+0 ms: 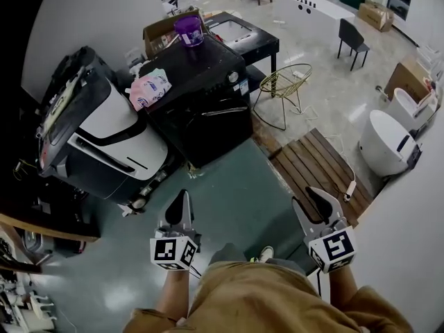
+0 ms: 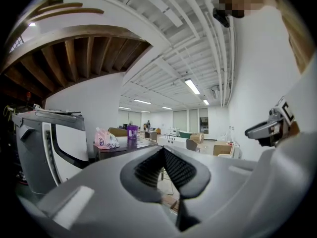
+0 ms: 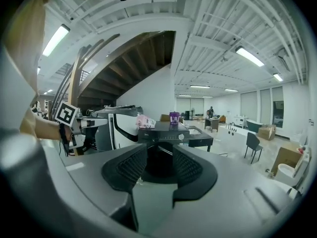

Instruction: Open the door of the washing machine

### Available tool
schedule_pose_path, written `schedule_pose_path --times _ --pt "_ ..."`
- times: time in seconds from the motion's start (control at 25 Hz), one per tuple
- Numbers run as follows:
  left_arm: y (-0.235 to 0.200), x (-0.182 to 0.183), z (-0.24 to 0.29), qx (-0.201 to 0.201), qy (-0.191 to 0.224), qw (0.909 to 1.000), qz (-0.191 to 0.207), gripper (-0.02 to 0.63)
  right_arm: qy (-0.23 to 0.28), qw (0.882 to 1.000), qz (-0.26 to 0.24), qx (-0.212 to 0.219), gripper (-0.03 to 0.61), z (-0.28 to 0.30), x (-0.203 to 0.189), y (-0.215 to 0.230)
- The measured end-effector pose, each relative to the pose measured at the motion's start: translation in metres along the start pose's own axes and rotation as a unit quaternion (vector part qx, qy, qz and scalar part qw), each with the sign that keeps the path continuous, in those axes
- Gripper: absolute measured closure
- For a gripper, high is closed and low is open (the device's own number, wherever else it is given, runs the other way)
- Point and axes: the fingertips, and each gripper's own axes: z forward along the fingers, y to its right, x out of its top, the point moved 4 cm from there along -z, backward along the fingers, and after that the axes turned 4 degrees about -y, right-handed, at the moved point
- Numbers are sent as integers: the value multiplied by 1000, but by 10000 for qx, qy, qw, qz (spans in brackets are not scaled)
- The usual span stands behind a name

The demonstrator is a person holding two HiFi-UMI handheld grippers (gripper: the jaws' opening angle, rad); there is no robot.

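**Washer door looks shut, both grippers nowhere near it**

The black washing machine [image 1: 201, 109] sits across the green floor [image 1: 229, 186], next to a white appliance [image 1: 104, 137]. Its front door [image 1: 218, 127] looks flush and closed, so the actual opening is what's left. Both grippers hang well short of it. The left gripper [image 1: 180, 200] is clenched on nothing, and the right gripper [image 1: 310, 198] has its jaws a bit apart, empty. The front's so dark that the latch and hinge side are hard to make out.

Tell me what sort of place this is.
Likely a showroom or test hall for home appliances and bathroom fittings: a black washer, a white machine beside it and a toilet all stand in one big open room.
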Motion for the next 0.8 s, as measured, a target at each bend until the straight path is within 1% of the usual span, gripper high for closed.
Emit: schedule_pose_path --times 0.04,0.12,0.2,0.28,0.36,0.52,0.68,0.8 --pt "-1 -1 -2 42 -28 10000 -3 554 -82 10000 -3 42 419 2 -2 2" --pt "-4 -6 -5 121 -103 9999 -7 554 -180 9997 1 138 321 8 -4 3" --pt "-11 -10 -4 191 -156 9997 -39 554 -158 9995 -1 271 215 20 -6 2" --pt "-17 -16 1 238 -207 9994 -109 554 -255 9986 53 463 153 36 -12 0" --pt "-25 -25 10 270 -265 9991 -185 554 -436 9971 125 614 127 54 -18 -4" --pt "-46 -39 45 284 -366 9982 -384 554 -727 9947 -43 726 104 96 -19 -4" --pt "-80 -50 107 245 -481 9972 -518 554 -951 9934 -109 624 103 158 -8 17" --pt "-112 -44 166 206 -378 9975 -559 554 -1068 9922 -232 605 103 218 13 33"
